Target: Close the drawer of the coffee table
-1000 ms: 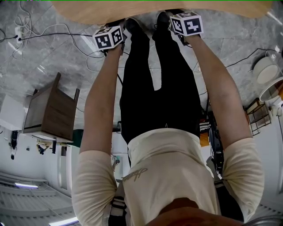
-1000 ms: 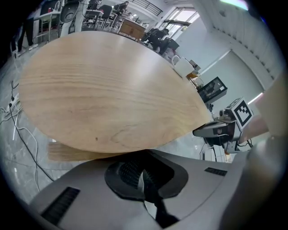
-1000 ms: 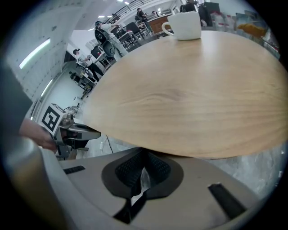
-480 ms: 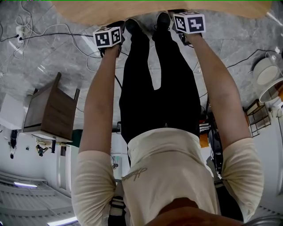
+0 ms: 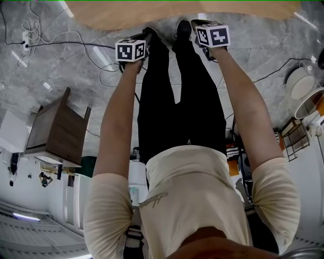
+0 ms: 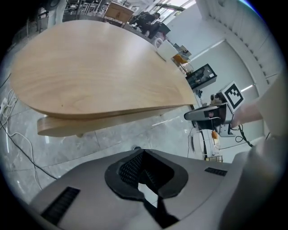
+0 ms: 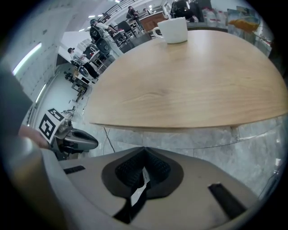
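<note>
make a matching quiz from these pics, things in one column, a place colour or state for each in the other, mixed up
Things:
1. white mug
2. dark brown cabinet
3. right gripper
4. coffee table

Descriptions:
a. jaws shut on nothing
b. on the floor, to the person's left
c. light wood top
d. standing on the coffee table

Pairs: 1-d, 2-b, 3-a, 4-c

Head view looks steeply down from above; worktop [image 5: 177, 12] at 12 o'clock. Both gripper views face that worktop closely, low, sharing its edge.
</note>
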The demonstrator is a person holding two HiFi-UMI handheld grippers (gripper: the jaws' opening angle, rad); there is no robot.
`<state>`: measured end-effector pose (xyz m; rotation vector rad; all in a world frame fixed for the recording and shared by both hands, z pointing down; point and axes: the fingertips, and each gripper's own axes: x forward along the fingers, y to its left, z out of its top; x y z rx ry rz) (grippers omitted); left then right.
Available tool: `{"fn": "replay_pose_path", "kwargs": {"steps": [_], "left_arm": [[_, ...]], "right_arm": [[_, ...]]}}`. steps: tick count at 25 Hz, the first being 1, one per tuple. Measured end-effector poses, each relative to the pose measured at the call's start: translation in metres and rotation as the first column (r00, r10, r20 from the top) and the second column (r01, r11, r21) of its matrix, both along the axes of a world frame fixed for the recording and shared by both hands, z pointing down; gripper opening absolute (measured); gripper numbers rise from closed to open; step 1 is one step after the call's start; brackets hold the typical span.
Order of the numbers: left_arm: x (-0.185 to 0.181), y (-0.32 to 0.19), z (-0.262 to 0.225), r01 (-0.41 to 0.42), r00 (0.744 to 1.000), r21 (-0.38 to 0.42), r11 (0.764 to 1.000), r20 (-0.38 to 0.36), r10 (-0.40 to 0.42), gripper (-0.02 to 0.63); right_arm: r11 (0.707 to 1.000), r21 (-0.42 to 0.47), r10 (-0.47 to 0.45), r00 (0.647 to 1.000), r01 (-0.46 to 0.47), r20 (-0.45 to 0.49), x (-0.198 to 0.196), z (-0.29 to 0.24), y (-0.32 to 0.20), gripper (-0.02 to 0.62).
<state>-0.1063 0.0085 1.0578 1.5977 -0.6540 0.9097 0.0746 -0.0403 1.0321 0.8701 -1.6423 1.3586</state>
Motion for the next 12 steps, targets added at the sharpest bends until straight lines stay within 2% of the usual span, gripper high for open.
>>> {"fn": "replay_pose_path", "kwargs": {"steps": [5, 12], "left_arm": [[-0.002, -0.018, -0.039, 0.002, 1.000, 0.047, 0.999, -0.009, -0.002, 0.005], [-0.011, -0.009, -0.109, -0.091, 0.996, 0.076, 0.993, 0.031, 0.089, 0.005]], "right_arm": [[1.000, -0.001, -0.017, 1.000, 0.017, 0.006, -0.005, -0.026, 0.015, -0.003], [0.998, 0.016, -0.056, 0.998, 0.056, -0.013, -0.001, -0.090, 0.031, -0.003]]}}
